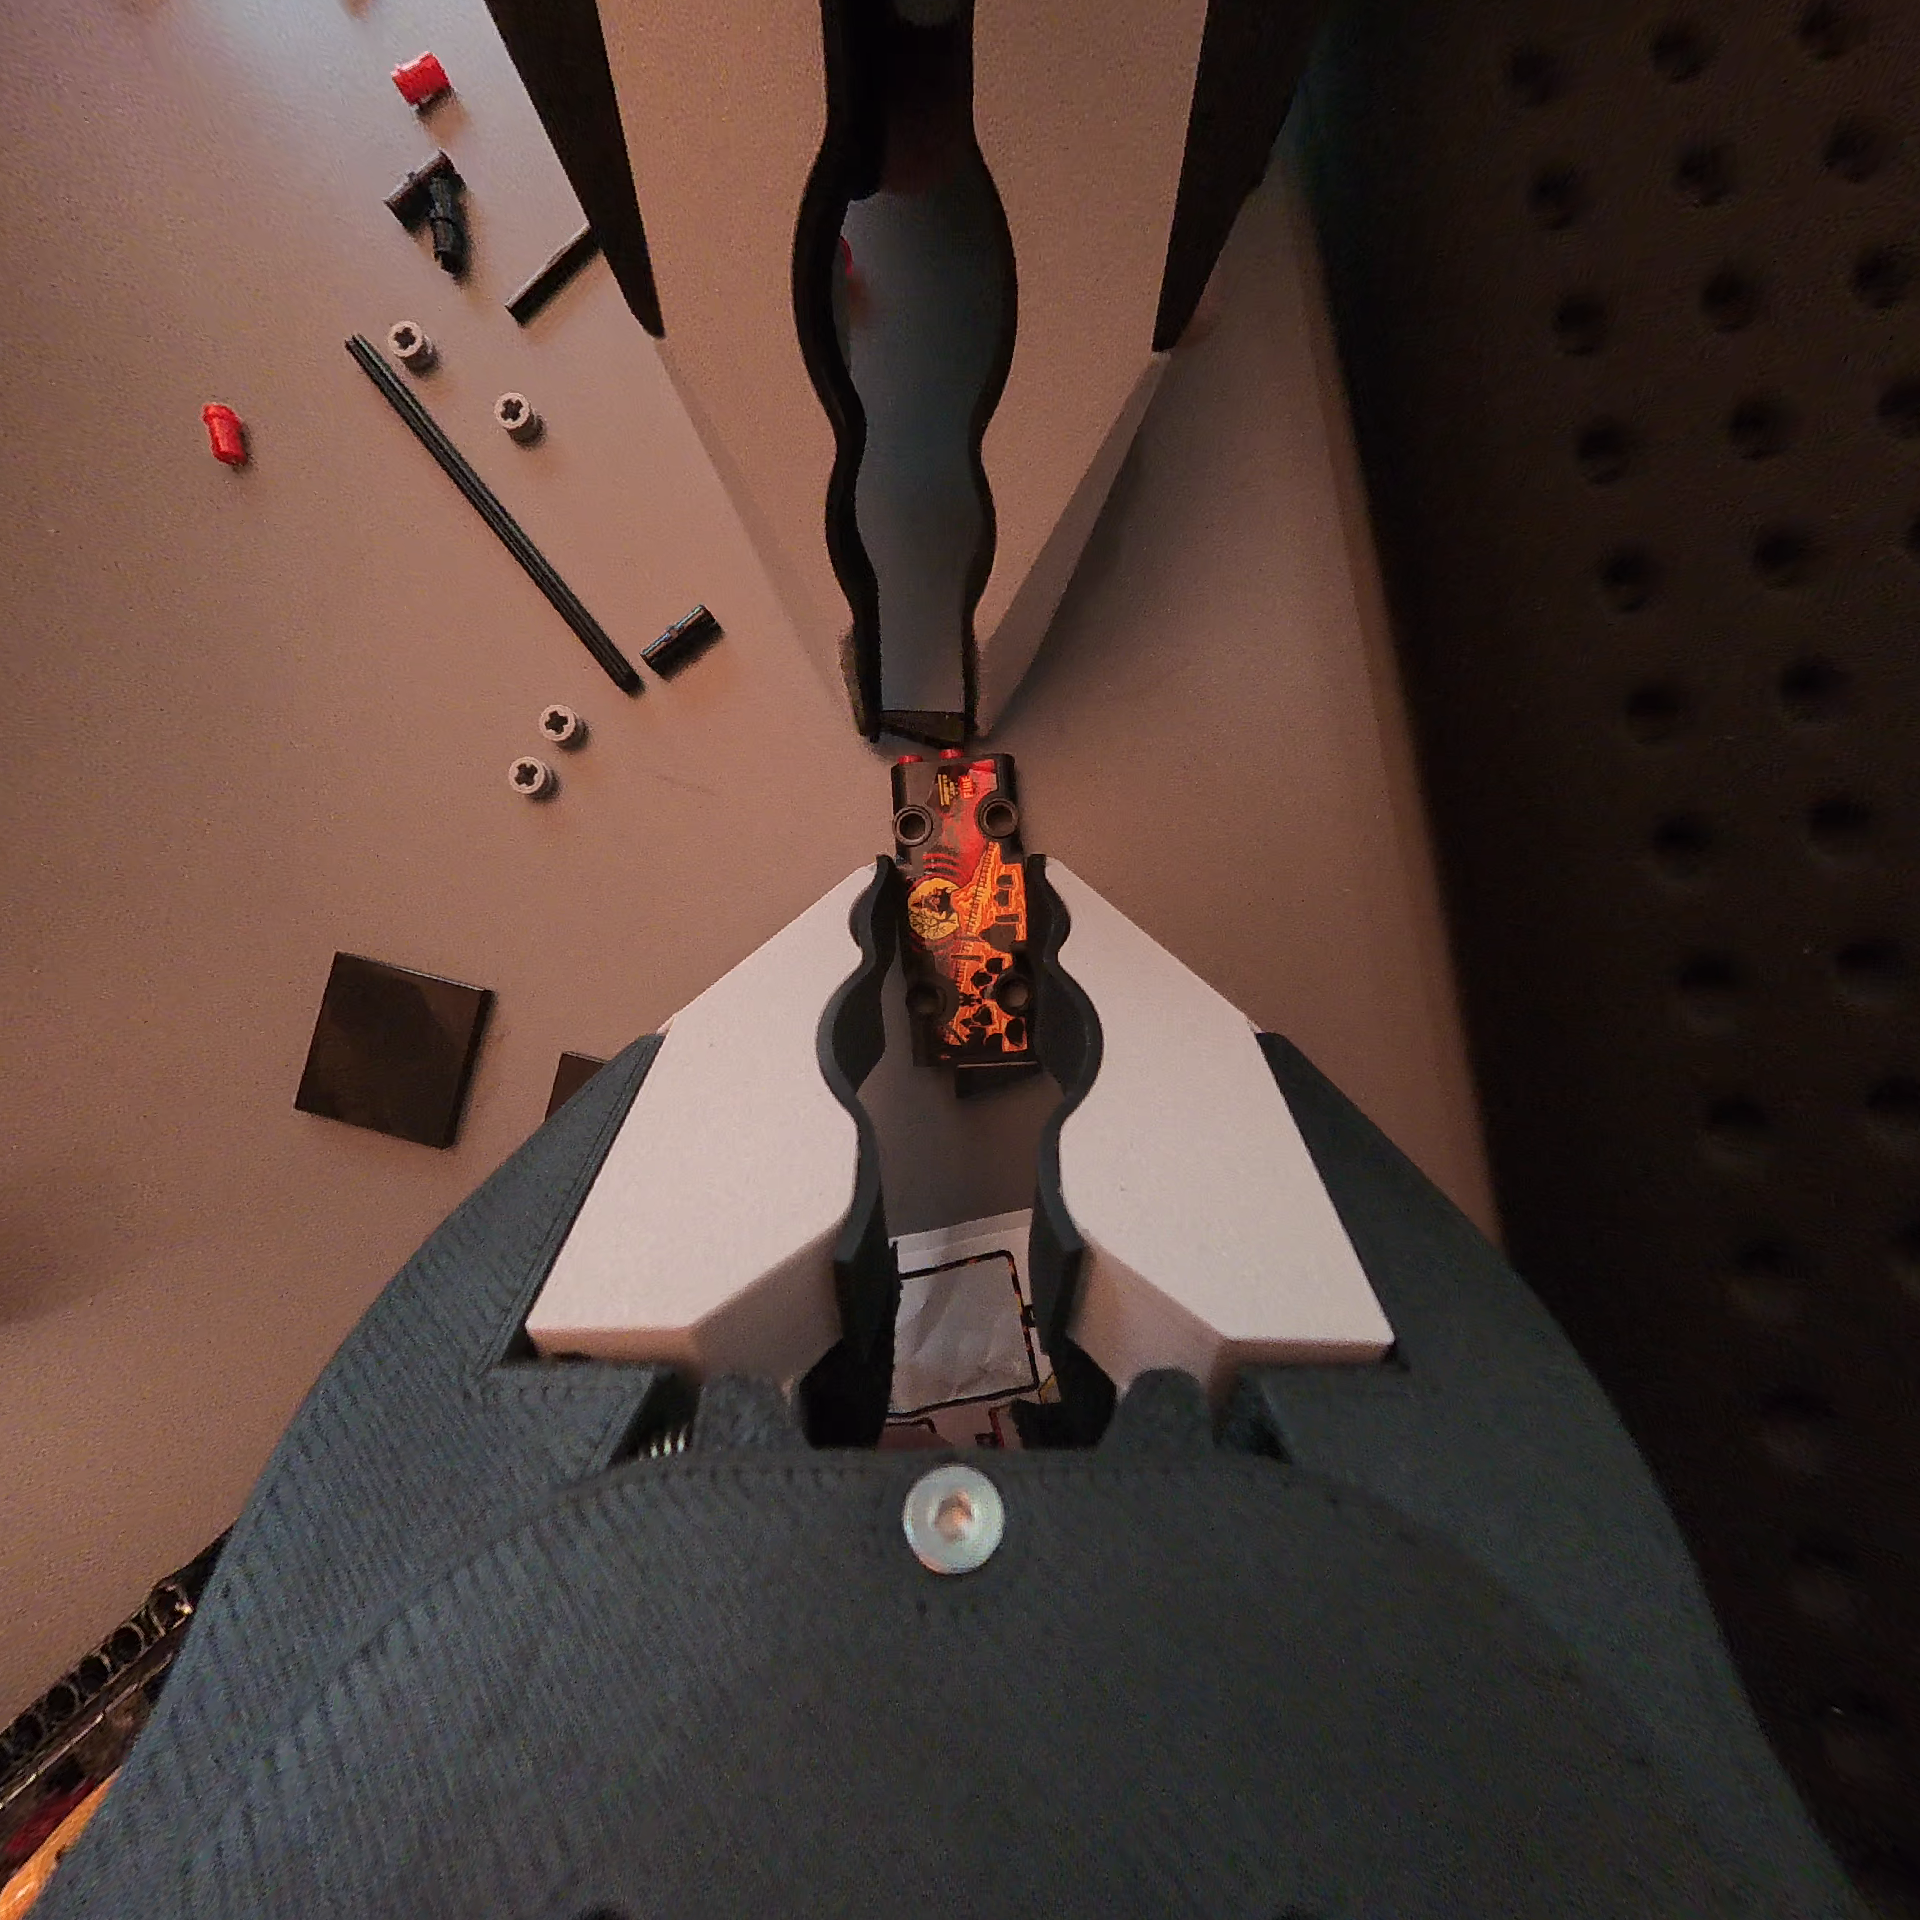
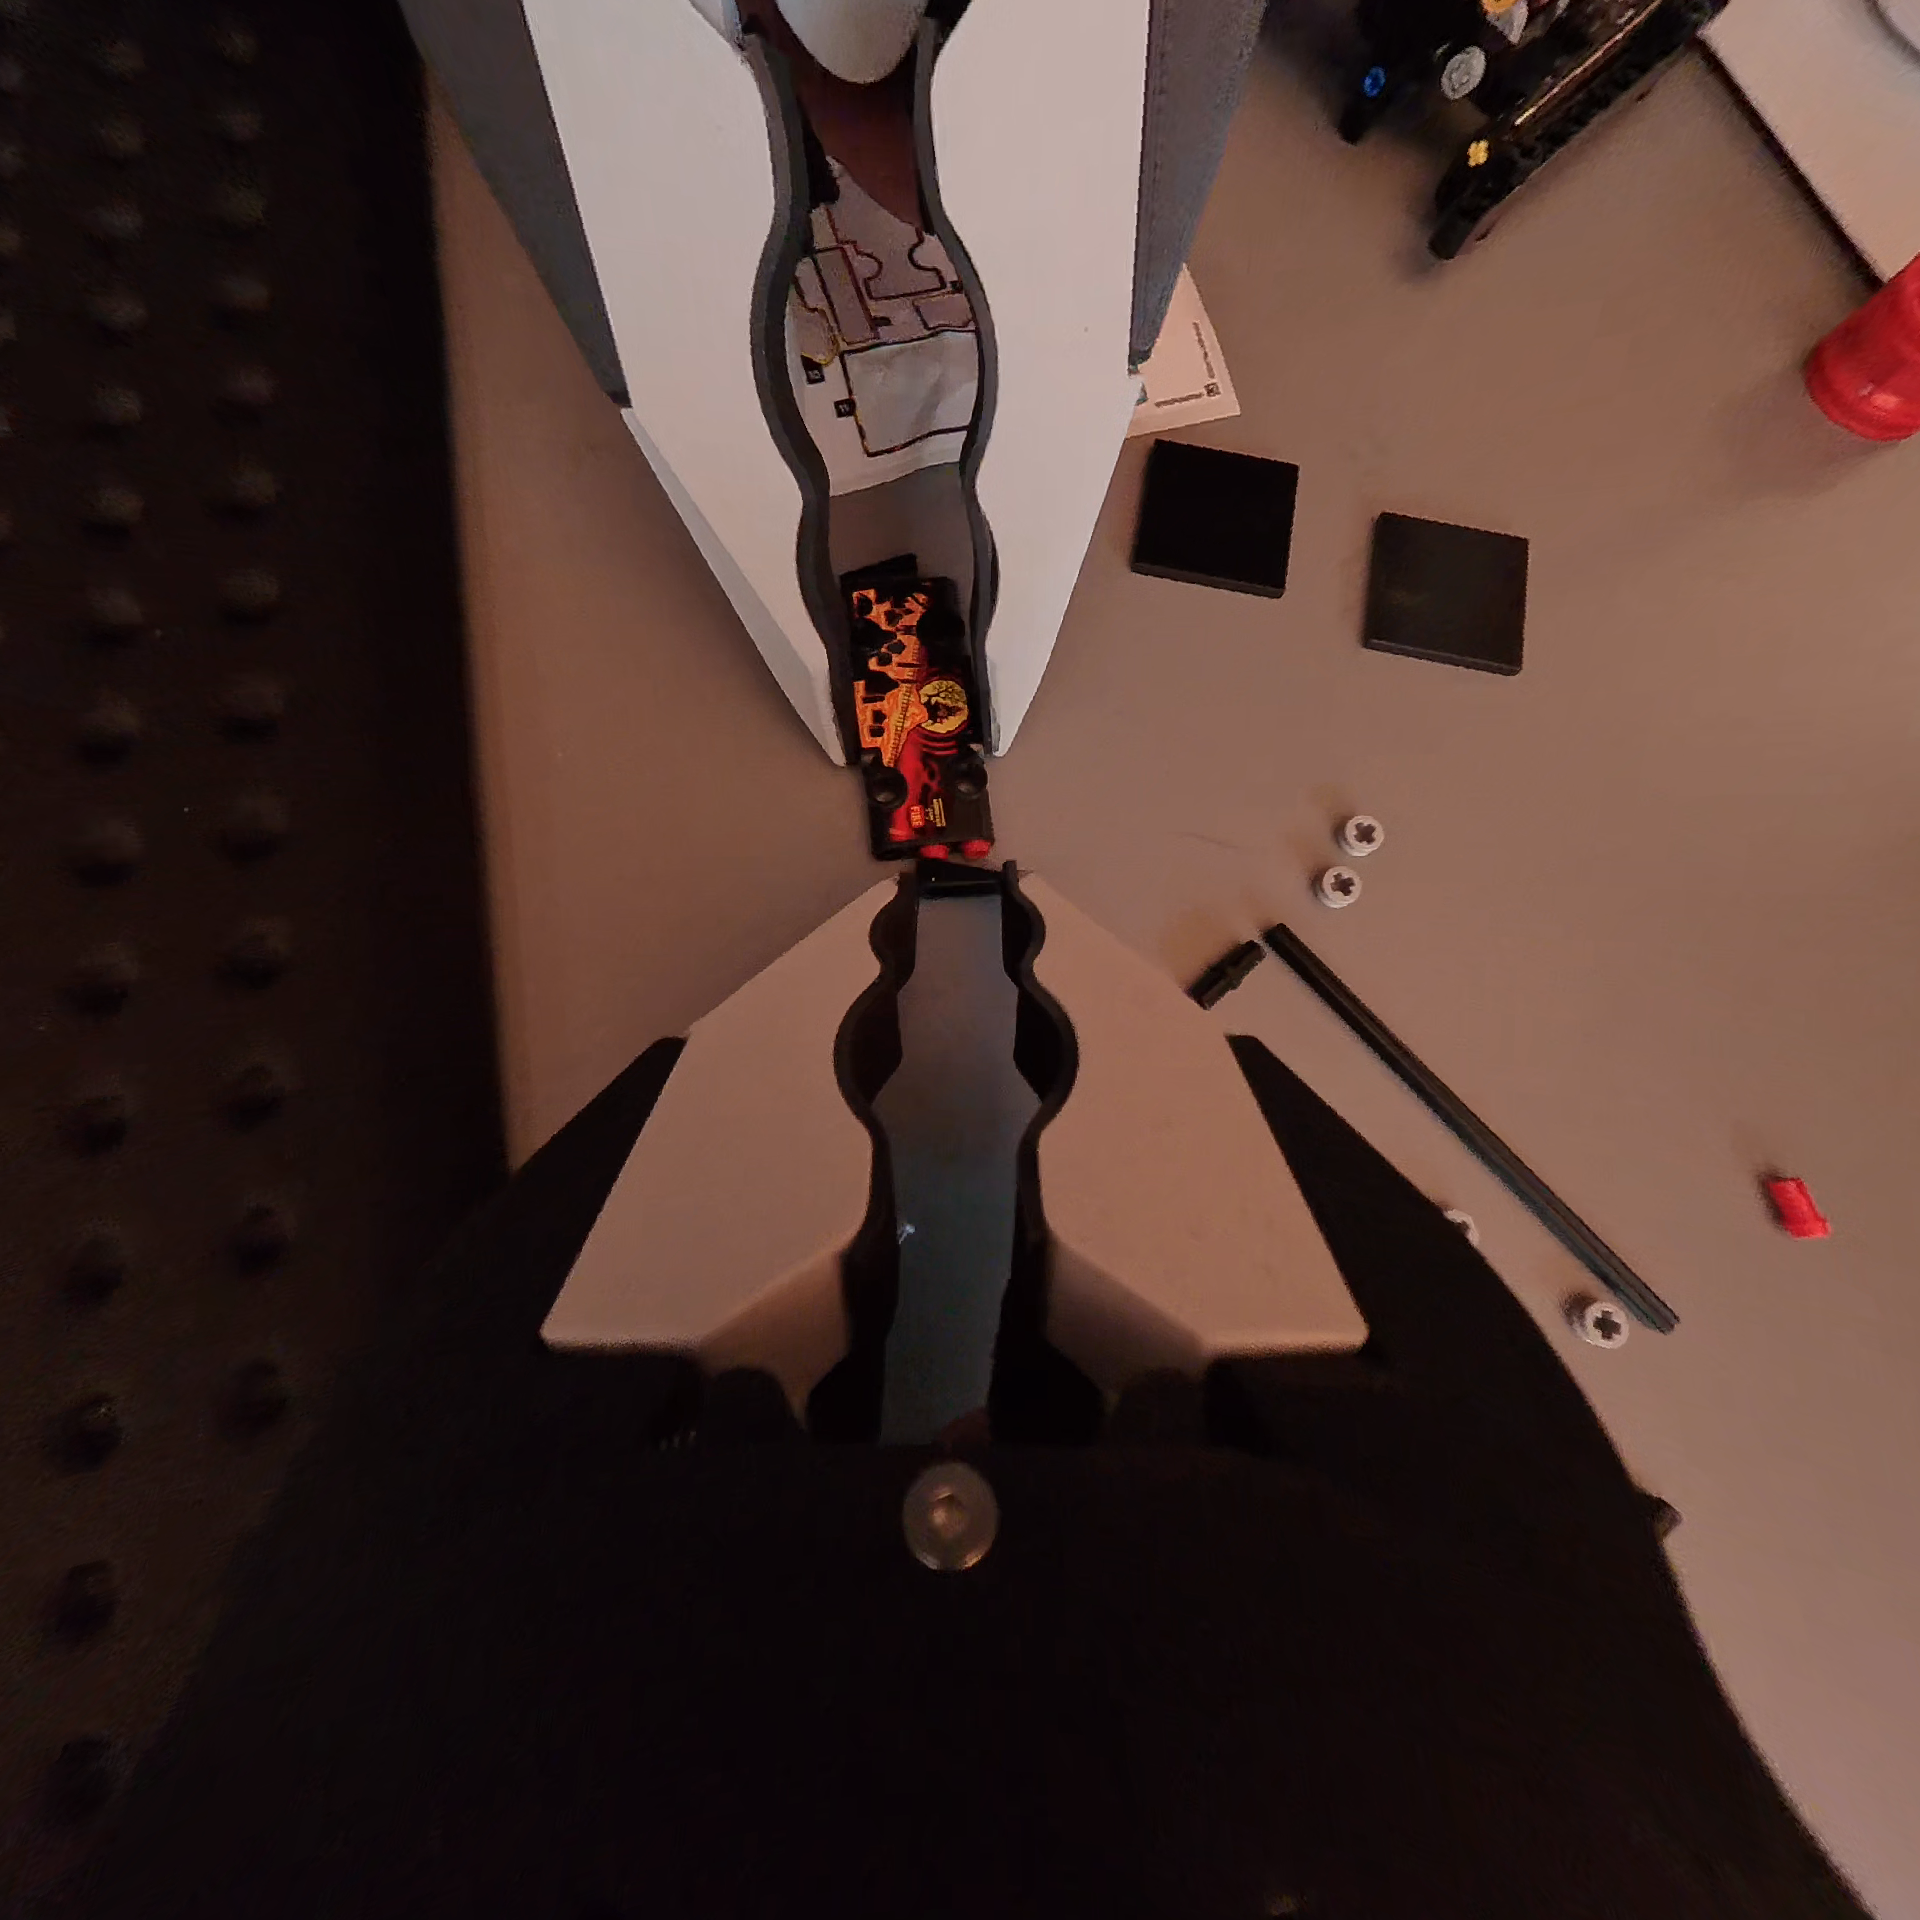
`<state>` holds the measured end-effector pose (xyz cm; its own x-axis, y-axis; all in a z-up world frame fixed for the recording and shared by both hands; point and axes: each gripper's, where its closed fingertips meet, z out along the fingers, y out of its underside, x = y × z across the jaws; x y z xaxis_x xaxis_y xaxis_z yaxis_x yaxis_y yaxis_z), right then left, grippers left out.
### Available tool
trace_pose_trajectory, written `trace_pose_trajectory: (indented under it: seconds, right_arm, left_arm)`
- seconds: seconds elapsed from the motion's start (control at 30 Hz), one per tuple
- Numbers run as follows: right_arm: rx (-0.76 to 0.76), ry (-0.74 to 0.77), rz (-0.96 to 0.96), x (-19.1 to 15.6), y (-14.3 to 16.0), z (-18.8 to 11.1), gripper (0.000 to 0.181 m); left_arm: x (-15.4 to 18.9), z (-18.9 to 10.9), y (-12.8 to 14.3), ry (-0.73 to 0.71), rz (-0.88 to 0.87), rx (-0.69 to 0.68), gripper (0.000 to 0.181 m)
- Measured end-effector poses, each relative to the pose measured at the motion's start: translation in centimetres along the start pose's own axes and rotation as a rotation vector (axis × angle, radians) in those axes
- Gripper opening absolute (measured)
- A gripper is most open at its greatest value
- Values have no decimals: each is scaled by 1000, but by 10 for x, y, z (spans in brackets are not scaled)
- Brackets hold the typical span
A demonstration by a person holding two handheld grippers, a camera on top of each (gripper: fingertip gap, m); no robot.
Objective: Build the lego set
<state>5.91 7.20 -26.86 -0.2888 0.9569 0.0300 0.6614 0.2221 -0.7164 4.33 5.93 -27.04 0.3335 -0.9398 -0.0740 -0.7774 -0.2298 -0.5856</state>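
Jaws of my left gripper point(image 1: 961, 883) pinch a printed black panel point(image 1: 966, 914) bearing orange and red artwork; the panel projects forward past the fingertips, two red pins point(image 1: 932, 755) showing at its far end. My right gripper point(image 2: 961, 883) faces it head-on, jaws pinching a small black piece point(image 2: 958, 885) at the fingertips. That piece sits just short of the red pins; I cannot tell whether they touch.

In the right wrist view, the left gripper point(image 2: 914, 727) appears opposite, with the panel point(image 2: 920, 717) between its fingers. In the left wrist view, the right gripper point(image 1: 923, 717) appears at the top centre.

Both assemblies are above the grey table point(image 1: 260, 883). Loose parts on the table:
- a long black axle point(image 2: 1465, 1122), with a short black connector point(image 2: 1226, 974) near one end;
- light grey bushes, two together point(image 2: 1349, 860) and one point(image 2: 1600, 1325) at the axle's other end;
- two flat black square tiles point(image 2: 1216, 517) point(image 2: 1446, 594), side by side;
- a small red piece point(image 2: 1795, 1207) beyond the axle;
- a red cylinder point(image 2: 1870, 364) at the frame edge.

A printed paper sheet point(image 2: 1190, 364) lies under the left gripper. A partly built black model point(image 2: 1538, 94) stands at the far corner. Dark dimpled foam point(image 1: 1714, 727) borders the table.
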Motion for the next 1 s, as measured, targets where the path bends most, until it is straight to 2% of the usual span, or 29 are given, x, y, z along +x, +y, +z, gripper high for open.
trace_pose_trajectory:
  seconds: [0.4,0.67,0.93,1.0]
  right_arm:
    - [5,-20,2,-1,-2,2,14]
    - [0,-8,24,1,1,-2,26]
    - [-14,-20,29,-4,2,-2,6]
    - [-16,-21,26,-4,1,-1,5]
  left_arm:
    - [0,0,0,-1,11,-6,24]
    - [1,1,0,-2,5,-5,24]
    - [1,1,0,-5,1,-10,24]
    - [1,1,0,-5,1,-10,24]
